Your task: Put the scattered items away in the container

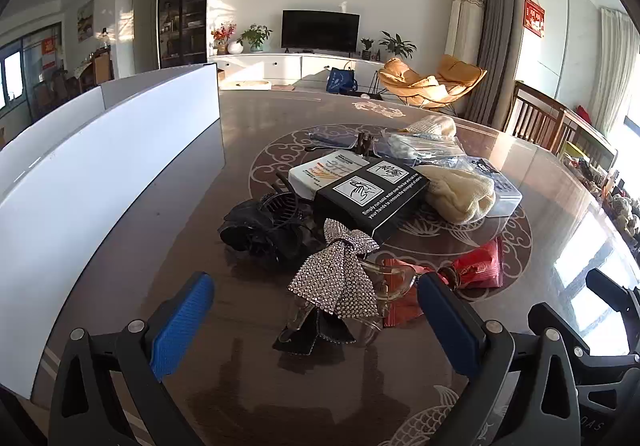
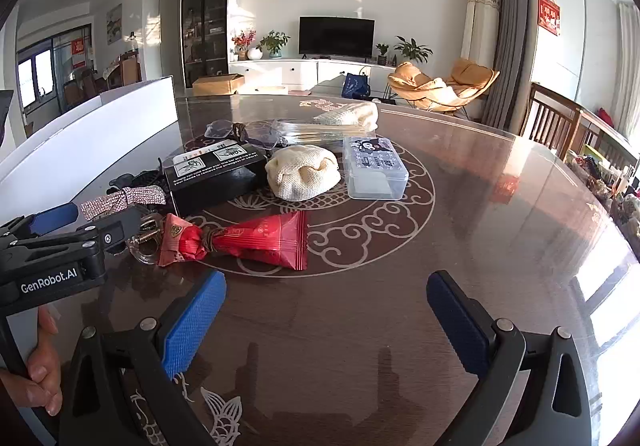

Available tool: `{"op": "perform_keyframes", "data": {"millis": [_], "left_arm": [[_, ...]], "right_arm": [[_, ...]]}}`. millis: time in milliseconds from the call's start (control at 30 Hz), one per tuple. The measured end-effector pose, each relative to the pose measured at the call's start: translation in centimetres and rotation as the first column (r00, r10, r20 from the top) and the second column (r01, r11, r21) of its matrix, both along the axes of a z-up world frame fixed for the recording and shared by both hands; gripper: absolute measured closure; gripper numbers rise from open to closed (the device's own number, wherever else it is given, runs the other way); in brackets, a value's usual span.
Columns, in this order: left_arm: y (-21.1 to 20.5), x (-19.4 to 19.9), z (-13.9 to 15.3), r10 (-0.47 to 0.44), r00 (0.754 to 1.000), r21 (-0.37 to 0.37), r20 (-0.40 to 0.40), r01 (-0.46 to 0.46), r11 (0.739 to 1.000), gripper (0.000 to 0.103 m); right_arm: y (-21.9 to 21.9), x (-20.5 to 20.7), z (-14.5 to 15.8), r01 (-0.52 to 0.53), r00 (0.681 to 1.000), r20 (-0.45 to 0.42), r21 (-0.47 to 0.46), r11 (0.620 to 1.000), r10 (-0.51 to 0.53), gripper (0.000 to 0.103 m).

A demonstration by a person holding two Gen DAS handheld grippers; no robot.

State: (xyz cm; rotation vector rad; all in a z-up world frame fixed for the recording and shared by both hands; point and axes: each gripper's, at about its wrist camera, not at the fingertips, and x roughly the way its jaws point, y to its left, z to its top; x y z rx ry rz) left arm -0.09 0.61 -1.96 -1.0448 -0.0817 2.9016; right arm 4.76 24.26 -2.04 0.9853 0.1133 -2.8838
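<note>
My left gripper is open, low over the dark table, and a rhinestone bow lies just ahead between its blue pads without touching them. Behind the bow are a black claw clip and a black printed box. The white container stands along the left. My right gripper is open over bare table with nothing between its fingers. A red packet lies ahead of it to the left. A cream knit cloth and a clear lidded box lie farther back.
The left gripper shows at the left of the right wrist view, with a hand on its handle. A bag of swabs and glasses lie at the back of the pile. Wooden chairs stand at the table's right.
</note>
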Motion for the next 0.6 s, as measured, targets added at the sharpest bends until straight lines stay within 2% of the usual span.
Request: {"op": "perform_keyframes", "data": {"millis": [600], "left_arm": [[0.37, -0.34, -0.45, -0.012, 1.000, -0.001, 0.012, 0.012, 1.000, 0.000]], "right_arm": [[0.12, -0.64, -0.49, -0.010, 1.000, 0.006, -0.023, 1.000, 0.010, 0.002]]}}
